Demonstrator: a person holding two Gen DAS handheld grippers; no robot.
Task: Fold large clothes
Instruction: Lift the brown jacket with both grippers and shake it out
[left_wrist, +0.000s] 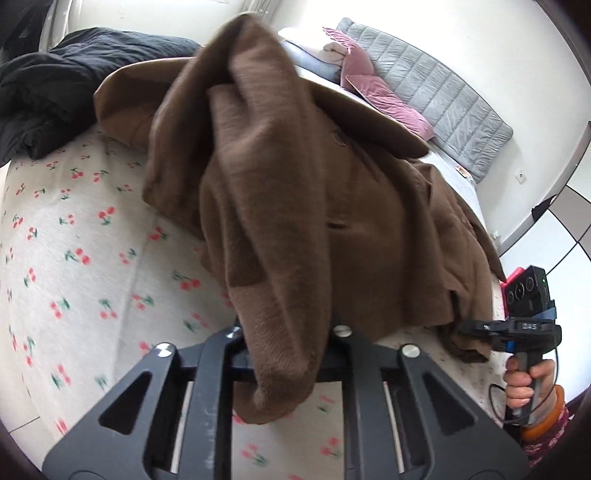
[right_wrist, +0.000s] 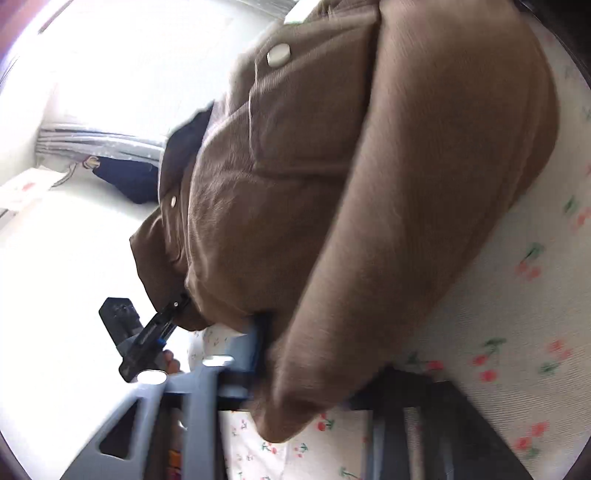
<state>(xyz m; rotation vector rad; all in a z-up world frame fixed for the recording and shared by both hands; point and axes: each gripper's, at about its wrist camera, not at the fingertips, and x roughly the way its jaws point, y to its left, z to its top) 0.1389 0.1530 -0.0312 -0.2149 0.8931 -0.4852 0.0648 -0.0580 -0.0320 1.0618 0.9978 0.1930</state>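
Note:
A large brown coat (left_wrist: 303, 192) lies bunched on the cherry-print bed sheet (left_wrist: 74, 266). My left gripper (left_wrist: 286, 332) is shut on a fold of the coat, which hangs over its fingers and hides the tips. My right gripper (left_wrist: 469, 332) shows at the right in the left wrist view, clamped on the coat's lower edge. In the right wrist view the coat (right_wrist: 351, 166) fills the frame, with a white button (right_wrist: 279, 55). My right gripper (right_wrist: 291, 365) is shut on the coat there; the left gripper (right_wrist: 177, 308) bites the coat's edge at the left.
A black garment (left_wrist: 55, 85) lies at the back left of the bed. Pink pillows (left_wrist: 384, 96) and a grey quilted headboard (left_wrist: 443, 85) are at the back right. The bed edge and tiled floor (left_wrist: 565, 225) are to the right.

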